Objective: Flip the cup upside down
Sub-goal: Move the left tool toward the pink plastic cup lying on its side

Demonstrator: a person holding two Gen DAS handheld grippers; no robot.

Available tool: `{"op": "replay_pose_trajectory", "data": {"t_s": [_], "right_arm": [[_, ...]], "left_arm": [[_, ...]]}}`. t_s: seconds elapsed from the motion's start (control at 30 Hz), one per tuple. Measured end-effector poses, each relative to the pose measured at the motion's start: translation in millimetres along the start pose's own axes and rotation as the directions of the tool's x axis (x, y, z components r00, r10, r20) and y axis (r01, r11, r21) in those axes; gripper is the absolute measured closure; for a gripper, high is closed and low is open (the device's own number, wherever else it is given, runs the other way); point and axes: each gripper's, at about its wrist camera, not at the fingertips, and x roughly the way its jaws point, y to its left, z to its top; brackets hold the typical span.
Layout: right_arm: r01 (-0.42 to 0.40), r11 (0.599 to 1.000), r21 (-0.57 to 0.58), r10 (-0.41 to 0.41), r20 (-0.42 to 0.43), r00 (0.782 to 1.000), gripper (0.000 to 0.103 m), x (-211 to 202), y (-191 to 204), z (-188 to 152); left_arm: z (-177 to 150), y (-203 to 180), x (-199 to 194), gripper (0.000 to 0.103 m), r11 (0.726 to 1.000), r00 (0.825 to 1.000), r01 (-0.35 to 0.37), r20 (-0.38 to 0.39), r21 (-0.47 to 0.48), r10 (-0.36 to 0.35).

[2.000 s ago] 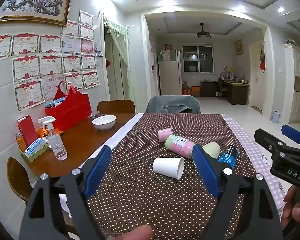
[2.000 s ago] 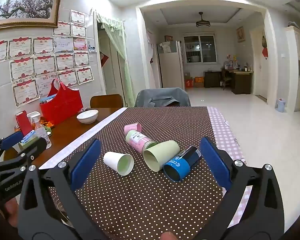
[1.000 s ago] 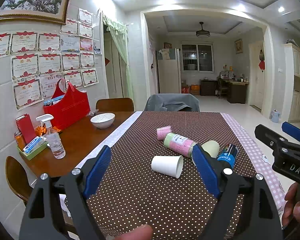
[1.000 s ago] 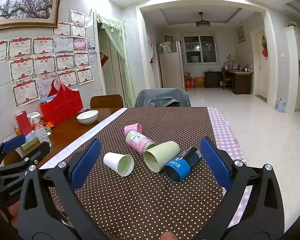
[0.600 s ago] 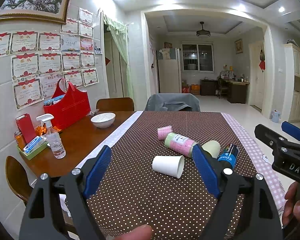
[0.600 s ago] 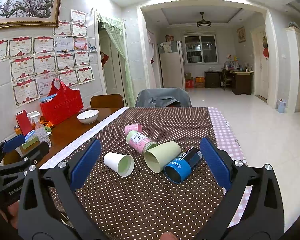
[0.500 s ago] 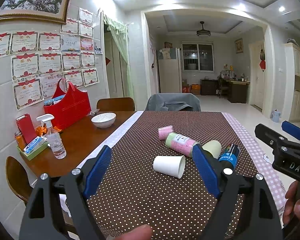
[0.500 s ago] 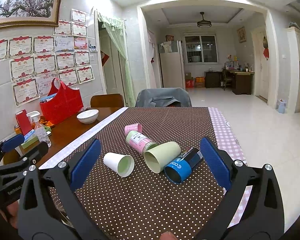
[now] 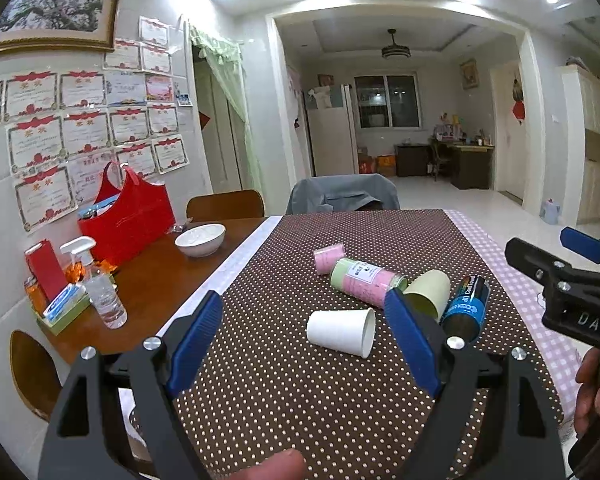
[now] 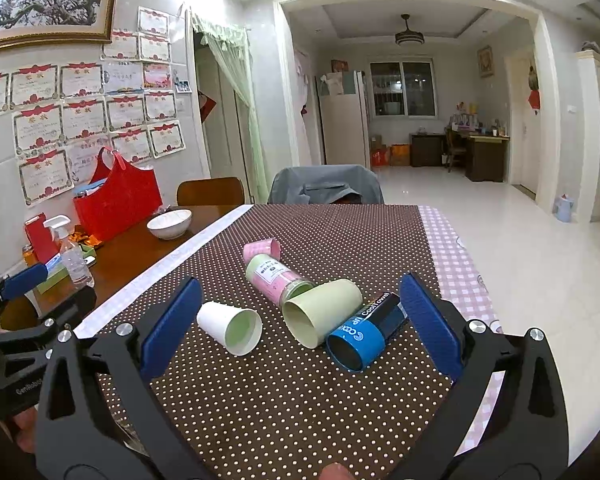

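Note:
A white paper cup lies on its side on the brown dotted tablecloth, mouth toward the right. Beside it lie a pale green cup, a blue and black tube, a pink and green bottle and a small pink cup. My left gripper is open and empty, held short of the white cup. My right gripper is open and empty, short of the green cup and tube.
A white bowl, a red bag, a spray bottle and small boxes stand on the bare wood at the left. A grey-covered chair stands at the table's far end. The right gripper shows in the left wrist view.
Both views have shifted only slightly; the cups sit a touch further right in the left wrist view. Both grippers stay open and nothing on the table has moved.

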Motion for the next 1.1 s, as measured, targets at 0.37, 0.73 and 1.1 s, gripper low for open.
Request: {"op": "replay_pose_trajectory", "data": {"t_s": [0.37,0.73,1.1], "right_arm": [[0.019,0.999,0.032,-0.016,-0.108,0.994,0.006,65,-20,7],[0.042,0.997,0.069,-0.023,-0.253,0.967,0.006,135,-35,17],[0.109,0.987,0.115,-0.061,-0.357,0.932,0.006,190,-59,15]], "left_arm": [[23,-2,73,0.021,0.994,0.995,0.065,-0.081,0.091,-0.058],[50,-7,193,0.021,0.958,0.961,0.186,-0.242,0.217,-0.132],[46,-17,320,0.021,0.789,0.871,0.415,-0.449,0.454,-0.200]]}}
